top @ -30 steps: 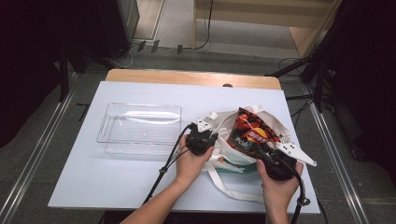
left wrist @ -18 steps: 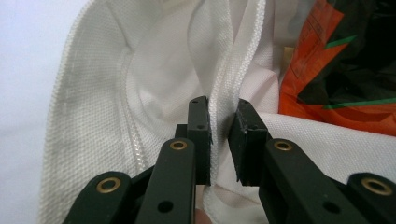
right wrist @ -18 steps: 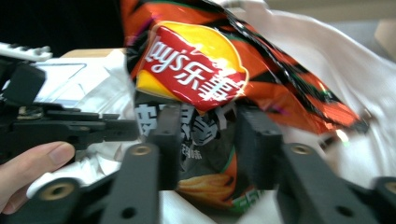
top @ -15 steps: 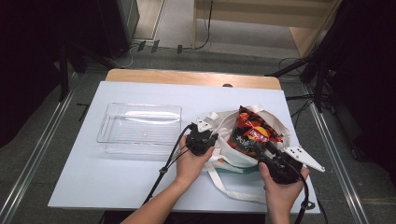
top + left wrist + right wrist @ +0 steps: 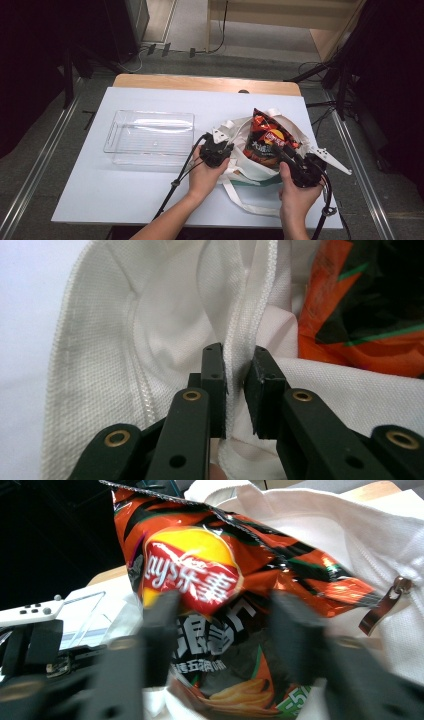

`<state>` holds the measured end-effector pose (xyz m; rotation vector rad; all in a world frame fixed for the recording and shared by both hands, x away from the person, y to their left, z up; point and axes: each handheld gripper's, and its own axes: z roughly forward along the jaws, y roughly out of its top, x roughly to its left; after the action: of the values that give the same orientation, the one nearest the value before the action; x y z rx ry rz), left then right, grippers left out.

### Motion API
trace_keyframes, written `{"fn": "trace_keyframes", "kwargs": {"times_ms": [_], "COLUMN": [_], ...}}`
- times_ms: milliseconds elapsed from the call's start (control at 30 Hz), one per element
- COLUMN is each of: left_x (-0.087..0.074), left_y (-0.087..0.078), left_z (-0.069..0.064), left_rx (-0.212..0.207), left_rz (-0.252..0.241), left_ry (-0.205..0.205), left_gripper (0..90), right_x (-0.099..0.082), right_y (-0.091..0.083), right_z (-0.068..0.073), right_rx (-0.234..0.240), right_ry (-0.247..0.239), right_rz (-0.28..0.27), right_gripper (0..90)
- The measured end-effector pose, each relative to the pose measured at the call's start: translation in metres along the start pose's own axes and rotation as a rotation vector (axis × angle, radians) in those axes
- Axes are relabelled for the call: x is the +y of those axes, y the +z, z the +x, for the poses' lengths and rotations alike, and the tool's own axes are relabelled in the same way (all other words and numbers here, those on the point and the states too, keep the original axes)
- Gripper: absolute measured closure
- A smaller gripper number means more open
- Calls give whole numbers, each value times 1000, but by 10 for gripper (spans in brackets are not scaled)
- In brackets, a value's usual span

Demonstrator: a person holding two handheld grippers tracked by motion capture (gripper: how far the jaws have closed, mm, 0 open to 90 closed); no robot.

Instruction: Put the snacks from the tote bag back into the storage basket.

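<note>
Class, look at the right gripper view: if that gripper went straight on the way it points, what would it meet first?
Most likely the orange chip bag sticking out of the white tote bag. The right gripper points straight at the bag's front, its jaws apart and just closing; depth is unclear.

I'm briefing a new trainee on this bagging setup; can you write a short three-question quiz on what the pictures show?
1. True or false: the left gripper is clamped on the white tote bag.
2. What does the right gripper have between its jaws? A) a clear tray B) a chip bag C) a bag strap
3. Where is the clear plastic tray relative to the tote bag in the high view?

Key
1. True: its pads pinch the bag's seamed rim.
2. B: the orange chip bag stands in the tote's mouth; the jaws, which have just been closing, straddle it with the pads not clearly pressing.
3. To its left on the table, apart from it.
</note>
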<state>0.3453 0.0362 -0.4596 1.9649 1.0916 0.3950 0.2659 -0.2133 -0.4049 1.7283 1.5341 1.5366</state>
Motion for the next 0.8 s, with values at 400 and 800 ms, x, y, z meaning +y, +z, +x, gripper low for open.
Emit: {"fn": "trace_keyframes", "kwargs": {"times_ms": [400, 800], "left_x": [-1, -1], "left_y": [1, 1], "left_z": [0, 1], "left_rx": [1, -7], "left_rz": [4, 5], "left_ry": [2, -15], "left_gripper": [808, 806], "right_x": [-9, -15], "right_y": [-8, 7], "right_z": [41, 15], "right_rx": [72, -140], "right_ry": [-509, -273], "right_rz": [-125, 53], "right_gripper": [900, 395]}}
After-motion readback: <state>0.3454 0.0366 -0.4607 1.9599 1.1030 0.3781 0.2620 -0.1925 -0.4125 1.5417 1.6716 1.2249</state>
